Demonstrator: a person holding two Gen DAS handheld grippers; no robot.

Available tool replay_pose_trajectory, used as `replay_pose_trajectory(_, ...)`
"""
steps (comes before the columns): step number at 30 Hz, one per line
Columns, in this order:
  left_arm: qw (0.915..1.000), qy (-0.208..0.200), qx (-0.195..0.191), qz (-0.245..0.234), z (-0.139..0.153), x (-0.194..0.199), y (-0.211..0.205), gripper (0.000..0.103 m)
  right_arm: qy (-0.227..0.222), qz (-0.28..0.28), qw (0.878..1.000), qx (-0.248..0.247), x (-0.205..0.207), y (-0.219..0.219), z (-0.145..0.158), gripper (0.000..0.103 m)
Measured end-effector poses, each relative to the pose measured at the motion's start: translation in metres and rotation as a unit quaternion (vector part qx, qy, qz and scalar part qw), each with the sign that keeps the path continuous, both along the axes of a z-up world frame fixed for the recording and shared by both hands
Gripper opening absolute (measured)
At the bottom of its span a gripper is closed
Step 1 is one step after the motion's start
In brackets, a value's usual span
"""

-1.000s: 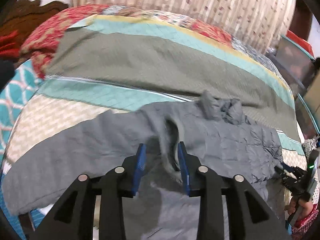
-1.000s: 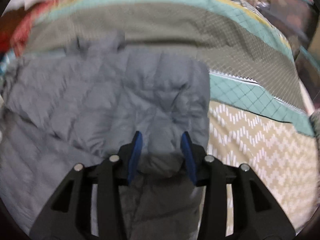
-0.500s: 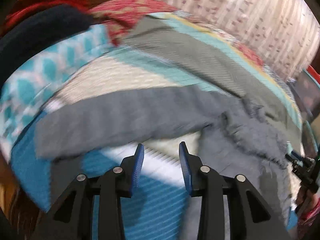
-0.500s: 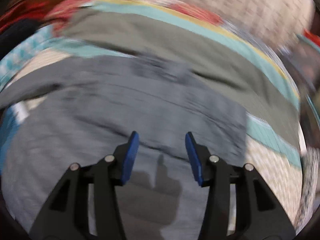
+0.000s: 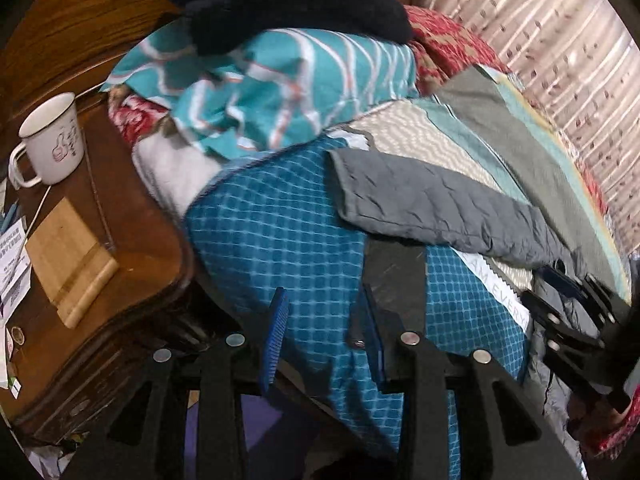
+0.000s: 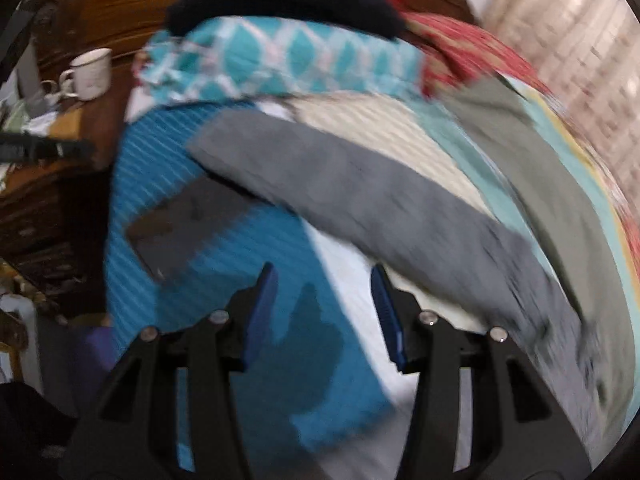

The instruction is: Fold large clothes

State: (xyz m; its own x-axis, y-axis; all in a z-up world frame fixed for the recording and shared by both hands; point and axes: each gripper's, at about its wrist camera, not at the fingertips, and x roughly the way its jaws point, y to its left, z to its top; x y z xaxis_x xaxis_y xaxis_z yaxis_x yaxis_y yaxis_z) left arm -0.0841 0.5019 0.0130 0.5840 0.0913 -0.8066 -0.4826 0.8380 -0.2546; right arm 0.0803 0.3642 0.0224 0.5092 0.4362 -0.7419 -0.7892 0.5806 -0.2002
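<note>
A grey quilted jacket lies on the bed; its long sleeve stretches left across the patterned quilt, with the cuff at the bed's left end. In the right wrist view the sleeve is blurred. My left gripper is open and empty, low over the blue checked bedcover, short of the sleeve. My right gripper is open and empty, just below the sleeve. It also shows in the left wrist view at the right edge, by the jacket body.
A wooden bedside table stands left of the bed with a white mug and a wooden board. Teal patterned cloth and a dark garment are piled at the bed's head. A dark flat slab lies on the blue cover.
Both grippers have swung left from the jacket body toward the sleeve end and the bedside table. Both stay open and empty.
</note>
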Motion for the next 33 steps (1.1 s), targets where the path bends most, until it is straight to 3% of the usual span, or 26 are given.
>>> replay_pose_trajectory(2, 0.9999, -0.006, -0.013, 0.005, -0.001, -0.004, 0.006, 0.089, 0.023, 0.023, 0.999, 0.005, 0.002, 0.04, 0.004, 0.047)
replay_pose_trajectory(4, 0.9994, -0.013, -0.031, 0.01, -0.006, -0.01, 0.013, 0.089, 0.047, 0.036, 0.998, 0.008, 0.009, 0.077, 0.001, 0.062)
replay_pose_trajectory(7, 0.9986, -0.015, -0.049, 0.01, -0.016, -0.014, 0.019, 0.089, 0.061, 0.039, 0.997, -0.004, 0.019, 0.126, -0.011, 0.07)
replay_pose_trajectory(12, 0.9979, -0.009, -0.063, 0.01, -0.027, -0.021, 0.029, 0.089, 0.078, 0.021, 0.996, -0.04, 0.031, 0.175, -0.037, 0.071)
replay_pose_trajectory(13, 0.9978, -0.01, -0.065, 0.012, -0.028, -0.023, 0.032, 0.089, 0.073, 0.014, 0.996, -0.054, 0.034, 0.183, -0.042, 0.06)
replay_pose_trajectory(14, 0.9976, -0.012, -0.066, 0.014, -0.028, -0.025, 0.035, 0.089, 0.074, 0.009, 0.995, -0.068, 0.037, 0.188, -0.046, 0.042)
replay_pose_trajectory(15, 0.9975, -0.014, -0.067, 0.016, -0.027, -0.026, 0.037, 0.089, 0.079, 0.004, 0.994, -0.075, 0.041, 0.189, -0.047, 0.013)
replay_pose_trajectory(16, 0.9974, -0.018, -0.068, 0.018, -0.026, -0.028, 0.039, 0.089, 0.079, -0.004, 0.994, -0.073, 0.044, 0.187, -0.044, 0.009)
replay_pose_trajectory(23, 0.9972, -0.029, -0.069, -0.006, -0.017, -0.011, 0.018, 0.089, 0.068, -0.084, 0.992, 0.061, 0.086, 0.117, 0.039, 0.006)
replay_pose_trajectory(28, 0.9964, -0.034, -0.06, -0.049, 0.001, 0.021, -0.027, 0.089, 0.072, -0.174, 0.971, 0.148, 0.133, 0.011, 0.087, 0.006)
replay_pose_trajectory(33, 0.9922, -0.038, -0.045, -0.11, 0.02, 0.074, -0.09, 0.089, 0.077, -0.266, 0.941, 0.194, 0.157, -0.117, 0.092, 0.006)
